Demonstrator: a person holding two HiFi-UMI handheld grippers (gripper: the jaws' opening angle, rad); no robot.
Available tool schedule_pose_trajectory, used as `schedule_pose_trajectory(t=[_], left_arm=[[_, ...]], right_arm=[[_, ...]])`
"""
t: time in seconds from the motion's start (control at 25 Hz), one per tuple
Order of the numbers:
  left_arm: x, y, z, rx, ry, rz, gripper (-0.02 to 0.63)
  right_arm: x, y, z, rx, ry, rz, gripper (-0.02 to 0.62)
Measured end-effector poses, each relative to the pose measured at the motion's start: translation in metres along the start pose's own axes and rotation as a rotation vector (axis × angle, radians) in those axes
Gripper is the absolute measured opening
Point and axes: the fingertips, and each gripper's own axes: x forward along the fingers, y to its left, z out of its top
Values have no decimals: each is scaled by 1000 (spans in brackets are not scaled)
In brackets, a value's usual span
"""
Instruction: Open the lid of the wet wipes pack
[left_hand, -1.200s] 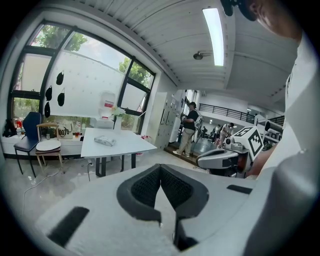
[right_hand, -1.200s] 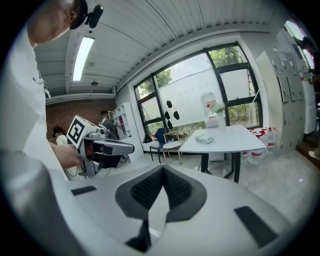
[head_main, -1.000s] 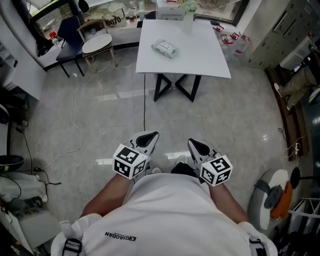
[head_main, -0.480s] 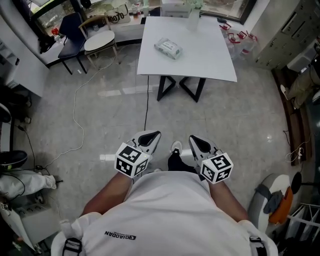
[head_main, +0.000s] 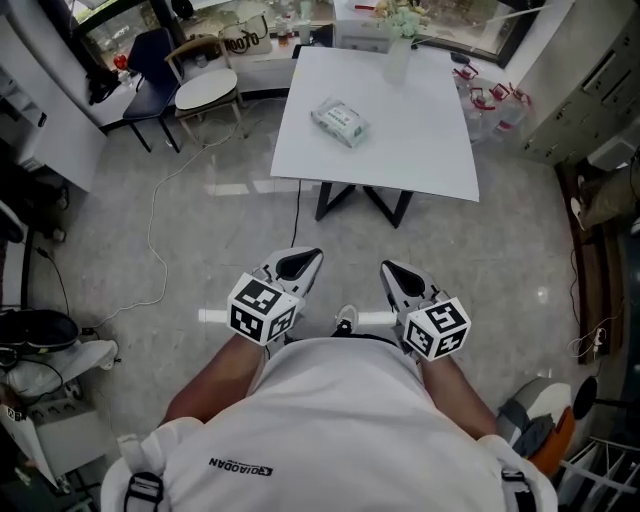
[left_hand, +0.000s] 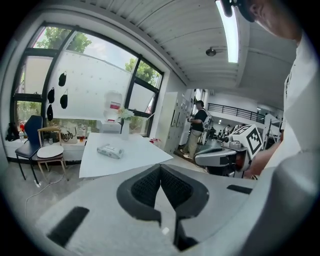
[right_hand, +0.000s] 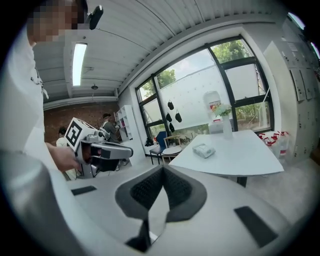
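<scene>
The wet wipes pack (head_main: 340, 122) lies flat on the white table (head_main: 420, 150), left of its middle, its lid closed; it also shows small and far off as the pack (left_hand: 110, 151) in the left gripper view and the pack (right_hand: 203, 150) in the right gripper view. My left gripper (head_main: 305, 259) and right gripper (head_main: 388, 268) are held side by side close to my body, over the floor, well short of the table. Both have their jaws shut with nothing between them.
A vase with flowers (head_main: 398, 45) stands at the table's far edge. A stool (head_main: 208, 88) and a blue chair (head_main: 150, 70) stand left of the table. A white cable (head_main: 150, 230) trails over the tiled floor. Red-capped bottles (head_main: 492, 95) sit right of the table.
Both grippers and I have moved forward over the floor toward the table; the table and the pack now sit lower and larger in the head view. Jaws stayed shut.
</scene>
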Motion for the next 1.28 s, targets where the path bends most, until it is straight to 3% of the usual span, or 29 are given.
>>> schedule_pose_trajectory(t=[0.48, 0.96, 1.28], left_arm=[[75, 20, 22, -12, 21, 52, -2], [93, 48, 21, -46, 53, 83, 0], [118, 96, 35, -59, 51, 67, -2]], right_arm=[[35, -76, 16, 8, 18, 75, 6], [65, -97, 18, 35, 38, 105, 6], [113, -117, 33, 26, 63, 96, 6]])
